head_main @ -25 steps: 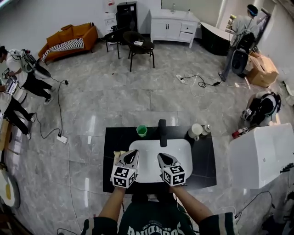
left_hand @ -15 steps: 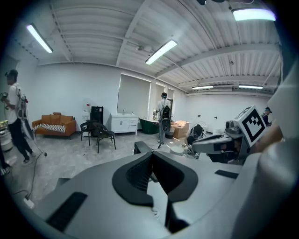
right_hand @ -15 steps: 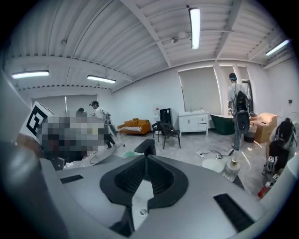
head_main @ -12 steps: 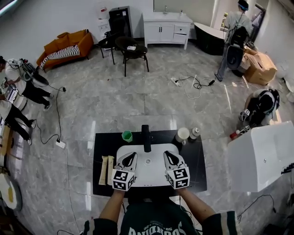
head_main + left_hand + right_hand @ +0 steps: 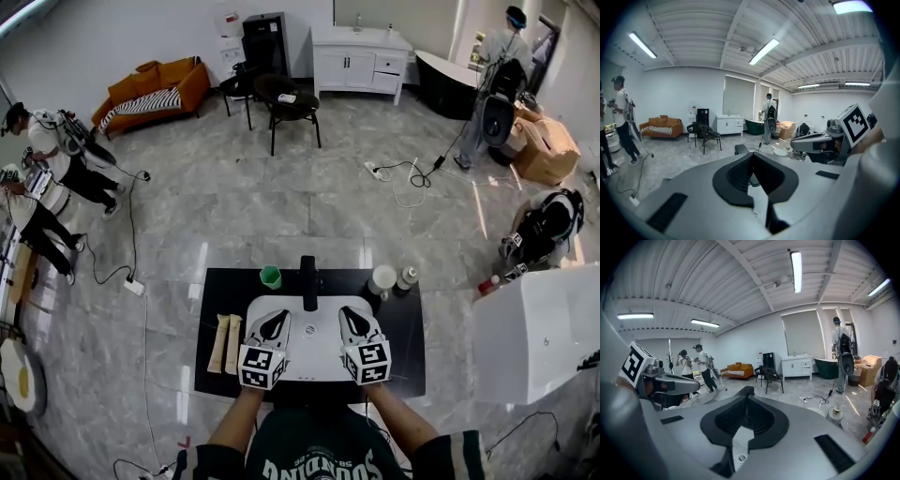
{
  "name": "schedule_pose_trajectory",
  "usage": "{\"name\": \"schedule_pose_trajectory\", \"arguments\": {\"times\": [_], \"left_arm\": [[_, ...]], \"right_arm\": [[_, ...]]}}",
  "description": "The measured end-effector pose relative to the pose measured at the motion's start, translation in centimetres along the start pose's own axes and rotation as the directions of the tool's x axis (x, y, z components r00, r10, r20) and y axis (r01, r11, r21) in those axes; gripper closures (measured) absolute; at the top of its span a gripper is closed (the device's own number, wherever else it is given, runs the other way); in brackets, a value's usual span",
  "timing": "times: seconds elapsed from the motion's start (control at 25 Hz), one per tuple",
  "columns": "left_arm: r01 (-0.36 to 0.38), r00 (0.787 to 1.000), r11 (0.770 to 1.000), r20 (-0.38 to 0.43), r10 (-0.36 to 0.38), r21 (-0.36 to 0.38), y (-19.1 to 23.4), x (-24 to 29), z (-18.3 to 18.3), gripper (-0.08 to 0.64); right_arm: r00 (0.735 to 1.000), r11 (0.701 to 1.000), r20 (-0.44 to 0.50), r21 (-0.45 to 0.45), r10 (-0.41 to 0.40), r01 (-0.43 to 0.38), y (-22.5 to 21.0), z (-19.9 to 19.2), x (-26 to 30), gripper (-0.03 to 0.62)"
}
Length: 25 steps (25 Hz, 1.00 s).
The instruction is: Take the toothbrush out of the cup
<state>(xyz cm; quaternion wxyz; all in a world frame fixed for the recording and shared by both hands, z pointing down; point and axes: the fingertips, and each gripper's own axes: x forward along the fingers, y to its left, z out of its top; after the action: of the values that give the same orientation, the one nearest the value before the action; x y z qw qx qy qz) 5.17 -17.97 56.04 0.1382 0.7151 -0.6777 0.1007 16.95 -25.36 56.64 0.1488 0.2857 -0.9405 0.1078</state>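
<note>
The left claw (image 5: 277, 319) and right claw (image 5: 349, 317) are clenched empty; reaching in unopened could topple the green cup (image 5: 270, 277).

Left tongs (image 5: 278, 317), right tongs (image 5: 347, 313): two; one green cup (image 5: 271, 277); two tan packets (image 5: 219, 343); one tap (image 5: 307, 281); one basin (image 5: 310, 349)

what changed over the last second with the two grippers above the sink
The left gripper and right gripper both shifted slightly right over the white basin, uncovering the two beige bars on the black counter. Nothing taken or released: both tongs stay shut and empty. The small green cup and black tap stayed put.
</note>
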Motion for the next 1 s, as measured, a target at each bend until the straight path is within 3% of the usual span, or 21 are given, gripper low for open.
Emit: {"name": "schedule_pose_trajectory", "arguments": {"times": [1.0], "left_arm": [[0.044,0.999,0.999,-0.016,-0.044,-0.021,1.9,0.9,-0.7,0.549]], "right_arm": [[0.999,1.0,-0.047,0.013,-0.021,0.022,1.2,-1.2,1.7,0.549]]}}
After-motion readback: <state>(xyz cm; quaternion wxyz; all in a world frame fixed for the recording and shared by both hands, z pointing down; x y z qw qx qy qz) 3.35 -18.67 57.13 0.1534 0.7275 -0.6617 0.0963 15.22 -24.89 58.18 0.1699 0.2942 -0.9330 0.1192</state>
